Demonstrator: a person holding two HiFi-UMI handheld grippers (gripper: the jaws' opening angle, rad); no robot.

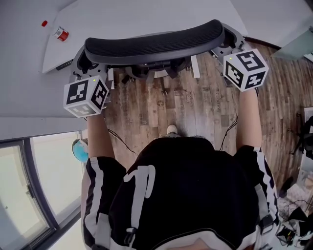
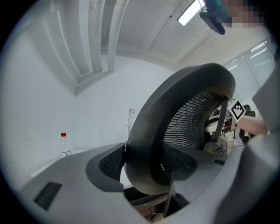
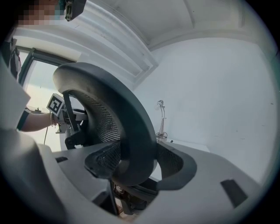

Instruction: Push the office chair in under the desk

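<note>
Both left gripper (image 2: 142, 168) and right gripper (image 3: 135, 164) clamp chair (image 1: 156, 41); bottle (image 1: 60, 33) label illegible

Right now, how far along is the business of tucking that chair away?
Nearly done, it seems: the chair's backrest already stands at the edge of the desk. In hand: the left gripper and right gripper each clamp the backrest's rim between their fingers. Left: perhaps a last nudge, then letting go.

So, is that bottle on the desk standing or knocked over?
Standing: the left gripper view shows the bottle upright on the desk, red cap on top.
</note>
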